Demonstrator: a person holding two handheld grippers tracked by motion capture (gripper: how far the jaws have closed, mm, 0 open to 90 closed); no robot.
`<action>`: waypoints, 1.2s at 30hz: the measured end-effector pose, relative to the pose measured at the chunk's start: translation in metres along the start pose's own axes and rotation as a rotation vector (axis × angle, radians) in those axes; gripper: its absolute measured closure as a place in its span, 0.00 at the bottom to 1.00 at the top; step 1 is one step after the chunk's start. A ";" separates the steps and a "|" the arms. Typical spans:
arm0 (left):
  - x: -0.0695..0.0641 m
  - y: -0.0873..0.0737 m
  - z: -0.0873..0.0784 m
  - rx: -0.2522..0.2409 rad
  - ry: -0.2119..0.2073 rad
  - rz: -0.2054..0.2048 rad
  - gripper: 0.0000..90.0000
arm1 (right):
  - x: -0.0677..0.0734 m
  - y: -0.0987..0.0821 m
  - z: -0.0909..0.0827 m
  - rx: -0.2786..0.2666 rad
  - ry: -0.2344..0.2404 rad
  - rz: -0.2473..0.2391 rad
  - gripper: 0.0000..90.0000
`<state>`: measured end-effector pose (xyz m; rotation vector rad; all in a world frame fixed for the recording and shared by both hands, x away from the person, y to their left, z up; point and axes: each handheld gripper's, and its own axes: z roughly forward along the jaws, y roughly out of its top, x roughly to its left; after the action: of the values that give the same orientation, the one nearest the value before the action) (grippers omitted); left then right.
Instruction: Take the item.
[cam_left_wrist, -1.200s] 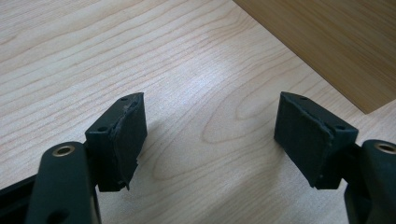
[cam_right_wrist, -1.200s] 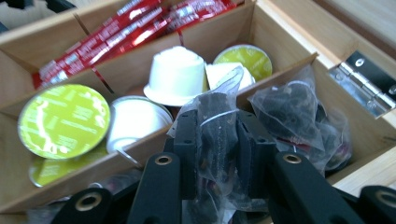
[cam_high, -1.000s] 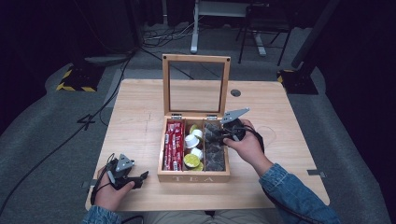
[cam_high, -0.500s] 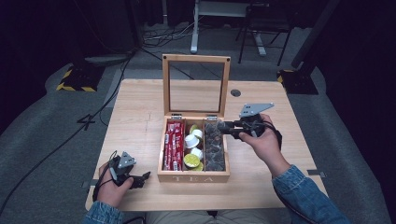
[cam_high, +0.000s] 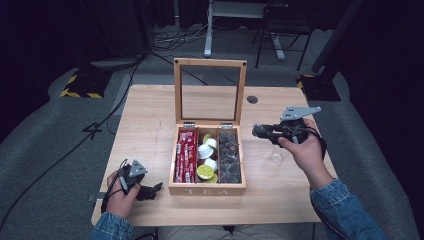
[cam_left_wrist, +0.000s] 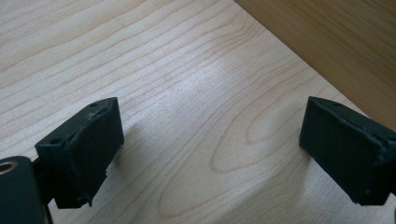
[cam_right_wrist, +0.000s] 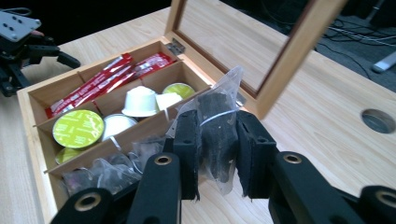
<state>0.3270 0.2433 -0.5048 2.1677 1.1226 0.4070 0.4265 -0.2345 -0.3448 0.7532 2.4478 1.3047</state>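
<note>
Your right tongs (cam_right_wrist: 212, 154) are clamped on a clear sachet (cam_right_wrist: 217, 126) with dark contents, holding it off the worktop (cam_high: 150, 115) just to the right of the box (cam_high: 207, 190), level with the hinged end. From this I judge the step in hand to be taking a sachet out of the right compartment (cam_high: 230, 159), where more of the same lie, and carrying it clear. The next move calls for a bare spot on the worktop to the right of the box: lower the sachet there and only then let go, since the film is thin and slippery and the grip sits on its middle.

Your left tongs (cam_high: 150, 190) rest low on the worktop at the near left corner of the box. Their jaws have just been opening and now stand wide apart with nothing between them, only bare wood in the left gripper view.

The front wall of the box reads "TEA". The red sticks (cam_high: 186, 155) in the left compartment carry small print too fine to read. The green-lidded pods (cam_high: 204, 172) in the middle compartment show no legible writing.
</note>
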 end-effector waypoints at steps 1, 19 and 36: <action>0.000 0.000 0.000 0.000 0.000 0.000 0.07 | -0.001 0.000 -0.002 0.002 -0.005 0.003 0.80; 0.000 0.000 0.000 0.001 0.000 0.001 0.07 | -0.027 -0.021 -0.044 0.029 -0.121 0.048 0.80; 0.000 0.000 0.000 0.001 0.000 0.001 0.07 | -0.048 -0.055 -0.037 0.178 -0.204 0.087 0.80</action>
<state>0.3269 0.2431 -0.5048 2.1695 1.1217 0.4075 0.4313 -0.3121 -0.3700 0.9945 2.4098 0.9917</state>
